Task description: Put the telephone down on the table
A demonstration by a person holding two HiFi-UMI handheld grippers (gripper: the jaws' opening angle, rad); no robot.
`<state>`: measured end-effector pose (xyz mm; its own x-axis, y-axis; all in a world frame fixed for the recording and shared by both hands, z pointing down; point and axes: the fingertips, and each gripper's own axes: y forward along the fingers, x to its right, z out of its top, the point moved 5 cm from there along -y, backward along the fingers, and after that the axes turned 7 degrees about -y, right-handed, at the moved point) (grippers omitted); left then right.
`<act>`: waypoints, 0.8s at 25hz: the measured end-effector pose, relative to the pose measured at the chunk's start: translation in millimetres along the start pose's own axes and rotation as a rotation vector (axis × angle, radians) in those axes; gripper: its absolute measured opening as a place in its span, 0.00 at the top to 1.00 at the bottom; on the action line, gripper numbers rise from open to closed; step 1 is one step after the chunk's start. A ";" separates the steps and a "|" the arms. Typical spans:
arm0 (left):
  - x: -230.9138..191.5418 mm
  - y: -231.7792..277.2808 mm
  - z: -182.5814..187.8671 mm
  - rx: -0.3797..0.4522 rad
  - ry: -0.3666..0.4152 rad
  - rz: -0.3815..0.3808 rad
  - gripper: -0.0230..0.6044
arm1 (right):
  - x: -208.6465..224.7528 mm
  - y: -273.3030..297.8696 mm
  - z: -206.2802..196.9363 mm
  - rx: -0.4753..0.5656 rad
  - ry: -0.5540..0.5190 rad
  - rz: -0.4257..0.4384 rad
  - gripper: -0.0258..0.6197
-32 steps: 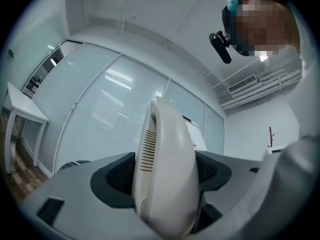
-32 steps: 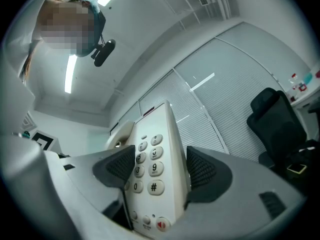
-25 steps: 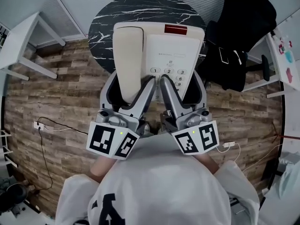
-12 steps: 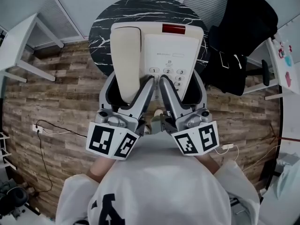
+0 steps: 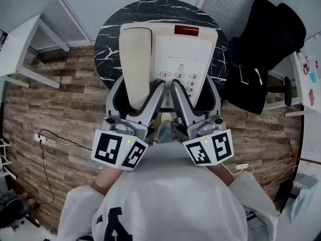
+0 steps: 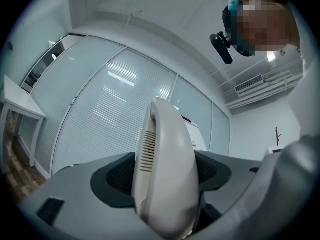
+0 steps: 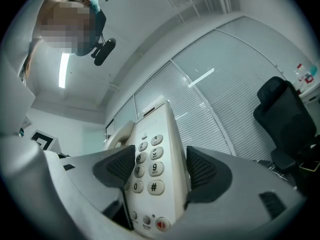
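Head view: we had the phone (image 5: 170, 49) held by its near edge, in the upper middle of the frame, over the round black table (image 5: 113, 31). Both grippers sat side by side at lower centre.

- The left gripper (image 5: 139, 92) was clamped across the handset (image 5: 136, 59) end, jaws only as wide as the handset.
- The right gripper (image 5: 194, 87) was clamped across the keypad (image 7: 147, 166) side of the base, jaws likewise stopped against the body.

Our read on why:
- The phone is wide, so one pinch at the edge would let it twist. Two grips share the load.
- Pinching the handset probably keeps it from sliding off its cradle while the phone is tipped.

What each view added:
- The head view alone showed the table, and that the phone was over it, so the drop zone looked right. It didn't show the pads meeting the phone, or any gap under it.
- The left gripper view showed ribbed pads tight on both sides of the handset, which we saw edge-on.
- The right gripper view showed pads flanking the keypad, touching the casing edges.
- Both gripper views looked up at blinds (image 6: 100, 114) and ceiling (image 7: 165, 14), with no table in them. We judged the phone still tilted far end up and not yet set down, but we couldn't tell whether it touched the table.
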<state>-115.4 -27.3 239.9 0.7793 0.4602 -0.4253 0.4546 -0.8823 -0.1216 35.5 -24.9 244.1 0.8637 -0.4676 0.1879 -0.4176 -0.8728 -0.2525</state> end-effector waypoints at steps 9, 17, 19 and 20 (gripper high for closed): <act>-24.1 85.8 6.1 0.021 0.006 0.035 0.42 | 58.8 76.9 -4.2 -0.010 0.009 0.042 0.45; -35.3 149.0 1.2 0.030 0.008 0.060 0.42 | 107.4 122.4 -7.7 -0.017 0.017 0.060 0.45; -37.8 160.4 -0.1 0.030 0.003 0.065 0.42 | 116.6 130.7 -8.5 -0.020 0.020 0.071 0.45; -38.8 165.4 -0.7 0.028 0.000 0.067 0.42 | 120.6 133.8 -9.0 -0.021 0.022 0.075 0.45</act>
<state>-70.2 -191.0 237.0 0.8078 0.3997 -0.4333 0.3888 -0.9137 -0.1179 81.3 -199.4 241.5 0.8238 -0.5341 0.1899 -0.4864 -0.8381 -0.2471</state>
